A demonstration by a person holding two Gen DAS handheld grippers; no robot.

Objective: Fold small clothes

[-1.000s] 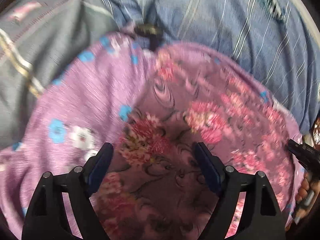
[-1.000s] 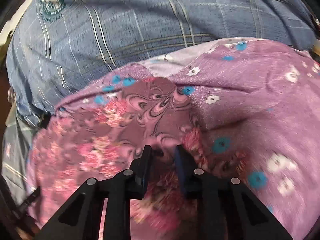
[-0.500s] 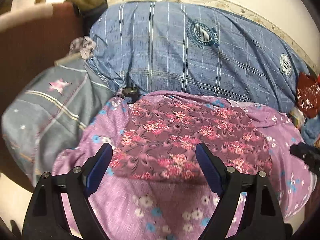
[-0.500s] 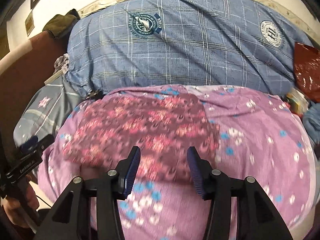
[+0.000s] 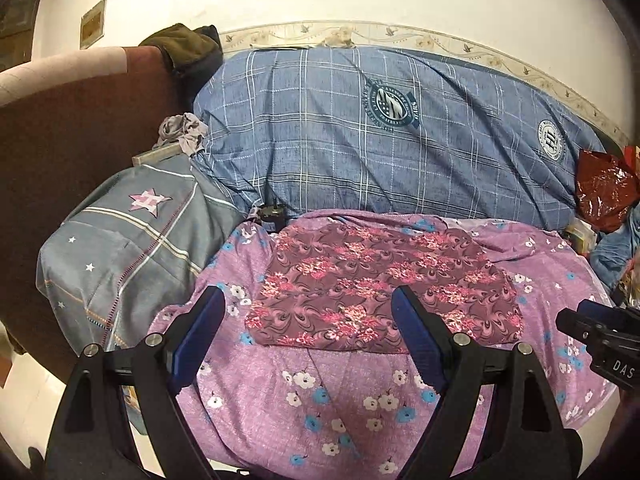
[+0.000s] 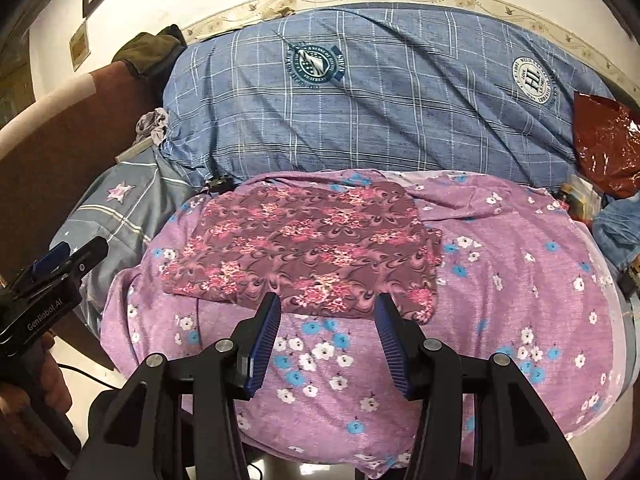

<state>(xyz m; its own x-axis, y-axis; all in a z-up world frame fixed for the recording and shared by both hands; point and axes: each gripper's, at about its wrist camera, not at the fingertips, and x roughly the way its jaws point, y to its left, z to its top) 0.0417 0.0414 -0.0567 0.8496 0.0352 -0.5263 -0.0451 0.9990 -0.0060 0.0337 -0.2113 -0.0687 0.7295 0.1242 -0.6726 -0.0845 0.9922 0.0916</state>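
maroon floral cloth, one piece, lies folded into a flat rectangle on the purple flowered sheet, at about twelve o'clock from both claws. the fold looks done to me; only tidying or a next garment seems left, and i see none waiting. two claws: the left gripper gapes wide and empty, the right gripper is half spread, released, nothing between its jaws.
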